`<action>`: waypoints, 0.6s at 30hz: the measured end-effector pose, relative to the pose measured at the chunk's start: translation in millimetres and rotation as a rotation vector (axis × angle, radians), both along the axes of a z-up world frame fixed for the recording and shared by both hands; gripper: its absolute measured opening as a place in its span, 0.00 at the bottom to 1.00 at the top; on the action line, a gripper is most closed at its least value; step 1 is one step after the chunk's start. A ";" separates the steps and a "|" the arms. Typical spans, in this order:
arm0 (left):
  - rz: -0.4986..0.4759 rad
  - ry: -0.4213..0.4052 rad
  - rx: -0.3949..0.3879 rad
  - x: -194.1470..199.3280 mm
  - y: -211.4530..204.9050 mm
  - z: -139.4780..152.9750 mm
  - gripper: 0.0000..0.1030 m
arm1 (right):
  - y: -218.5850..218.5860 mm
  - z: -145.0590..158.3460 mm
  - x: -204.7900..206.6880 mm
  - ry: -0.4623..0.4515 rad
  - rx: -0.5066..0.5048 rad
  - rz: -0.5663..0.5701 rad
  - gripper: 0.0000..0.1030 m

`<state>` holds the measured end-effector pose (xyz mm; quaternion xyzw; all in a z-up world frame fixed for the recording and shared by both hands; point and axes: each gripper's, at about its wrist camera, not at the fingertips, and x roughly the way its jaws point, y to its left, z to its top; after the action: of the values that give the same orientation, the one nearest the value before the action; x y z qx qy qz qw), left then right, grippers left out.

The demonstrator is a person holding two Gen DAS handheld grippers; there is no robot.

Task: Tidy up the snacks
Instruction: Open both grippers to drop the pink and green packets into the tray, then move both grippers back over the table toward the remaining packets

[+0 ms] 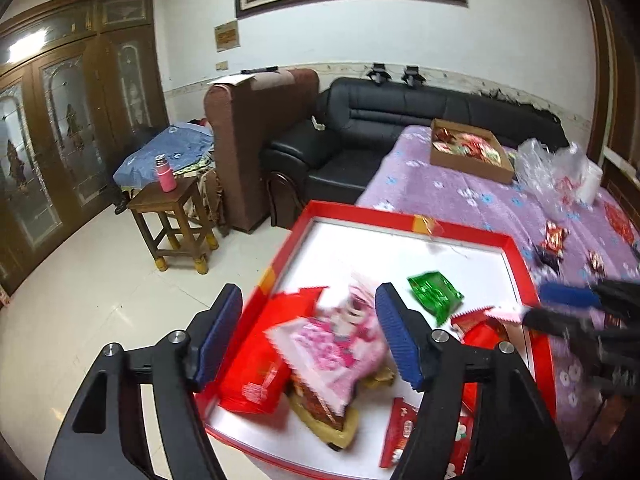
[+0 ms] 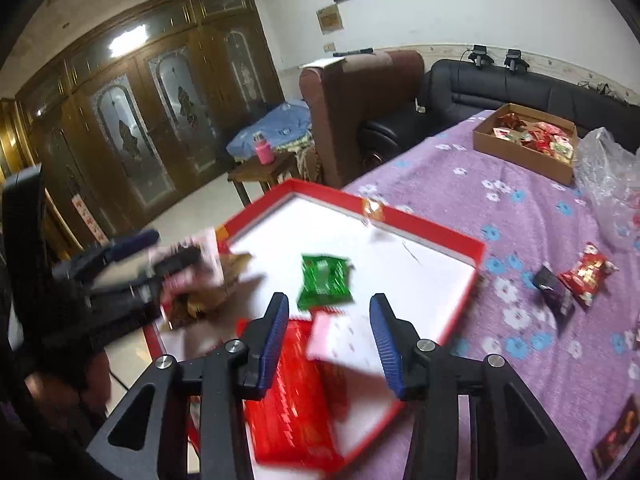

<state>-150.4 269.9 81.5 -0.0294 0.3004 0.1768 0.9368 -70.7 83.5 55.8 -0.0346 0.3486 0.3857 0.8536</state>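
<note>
A shallow red tray [image 1: 516, 250] with a white floor sits at the near left edge of the purple-flowered worktop [image 1: 452, 184], holding a pink packet [image 1: 332, 356], red packets and a green packet [image 1: 436, 294]. Left tongs [image 1: 310, 338] stand wide above the pink packet, not pressing it. Right tongs [image 2: 329, 344] stand parted over a pale packet [image 2: 344, 344], pads clear. The tray's far half lies bare. Printing is too blurred to read.

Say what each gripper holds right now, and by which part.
Nothing is gripped. The left gripper stands open above a pink snack packet in the red tray; the right gripper stands open over a pink-white packet, pads clear.
</note>
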 end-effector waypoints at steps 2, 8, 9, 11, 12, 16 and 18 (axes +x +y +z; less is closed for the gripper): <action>0.013 -0.015 -0.015 -2.5 8.2 2.5 0.73 | -1.5 -1.5 -8.1 0.008 -0.047 0.030 0.49; 0.021 -0.043 -0.047 -9.0 24.4 5.3 0.74 | 20.2 -18.7 -45.6 -0.022 -0.233 0.190 0.48; 0.019 -0.045 -0.049 -10.0 24.9 5.4 0.74 | 28.1 -24.8 -49.9 -0.035 -0.273 0.198 0.48; -0.006 -0.044 -0.053 -9.8 24.2 5.2 0.74 | 42.0 -36.6 -53.0 -0.066 -0.330 0.188 0.47; -0.031 -0.038 -0.054 -9.0 22.1 4.5 0.74 | 49.1 -42.3 -52.8 -0.081 -0.347 0.175 0.47; -0.133 -0.018 -0.090 -5.0 15.1 0.7 0.74 | 65.3 -43.7 -31.2 -0.059 -0.293 0.141 0.47; -0.184 -0.003 -0.104 -3.1 11.7 -2.6 0.74 | 66.2 -41.3 -15.6 -0.033 -0.238 0.120 0.47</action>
<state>-153.5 281.6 79.0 -0.0506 0.3093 0.0739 0.9467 -86.3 149.8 14.4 -0.1625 0.3750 0.3913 0.8246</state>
